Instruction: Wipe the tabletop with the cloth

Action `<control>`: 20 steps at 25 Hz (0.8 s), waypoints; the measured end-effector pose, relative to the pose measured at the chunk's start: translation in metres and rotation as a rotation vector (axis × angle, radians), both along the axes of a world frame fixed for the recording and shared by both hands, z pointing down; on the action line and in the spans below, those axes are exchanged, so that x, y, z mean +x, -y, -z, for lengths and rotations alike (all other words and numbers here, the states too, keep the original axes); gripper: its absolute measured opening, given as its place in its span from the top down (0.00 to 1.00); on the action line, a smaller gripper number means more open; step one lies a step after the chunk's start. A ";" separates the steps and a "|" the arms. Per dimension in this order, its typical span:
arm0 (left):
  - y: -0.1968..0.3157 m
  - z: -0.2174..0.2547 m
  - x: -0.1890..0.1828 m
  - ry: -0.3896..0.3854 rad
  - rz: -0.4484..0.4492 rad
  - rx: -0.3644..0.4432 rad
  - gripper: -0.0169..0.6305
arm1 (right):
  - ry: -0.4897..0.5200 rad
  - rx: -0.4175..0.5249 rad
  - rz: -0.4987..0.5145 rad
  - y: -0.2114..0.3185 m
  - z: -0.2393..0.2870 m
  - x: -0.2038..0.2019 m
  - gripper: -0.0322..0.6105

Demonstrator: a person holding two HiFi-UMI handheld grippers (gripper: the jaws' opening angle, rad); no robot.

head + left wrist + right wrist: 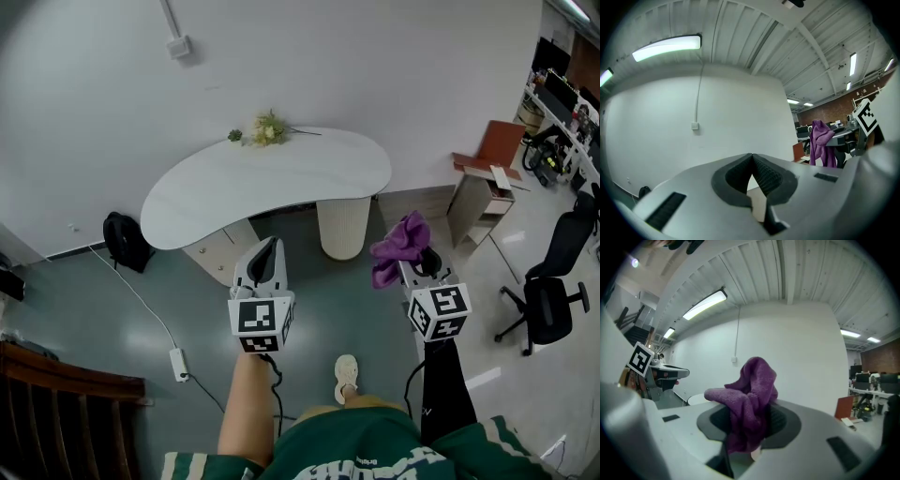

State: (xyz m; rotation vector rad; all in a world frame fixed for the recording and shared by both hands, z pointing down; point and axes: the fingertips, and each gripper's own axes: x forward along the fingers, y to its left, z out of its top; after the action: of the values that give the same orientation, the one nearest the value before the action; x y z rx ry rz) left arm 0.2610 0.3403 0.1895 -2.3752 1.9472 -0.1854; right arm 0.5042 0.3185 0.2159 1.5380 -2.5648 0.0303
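Fingers (735, 174) of left gripper (752, 158) pressed together, nothing between. Right gripper (751, 420) clamped on purple cloth (749, 394); cloth bunched, sticking up past jaws. Both grippers in air on near side of white tabletop (267, 183), cloth apart from it. Small bunch, probably flowers (266, 129), at tabletop's far edge by wall.

Purple cloth (750, 392) — crumpled, in right jaws
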 end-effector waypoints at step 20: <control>0.226 0.012 -0.001 0.040 -0.015 0.029 0.97 | 0.017 0.021 0.041 0.225 0.004 -0.011 0.72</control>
State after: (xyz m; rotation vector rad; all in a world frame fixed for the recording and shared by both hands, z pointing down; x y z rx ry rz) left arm 0.2601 0.1143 0.1778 -2.3483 1.9007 -0.2010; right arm 0.4933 0.0938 0.2114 1.4979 -2.6170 0.0123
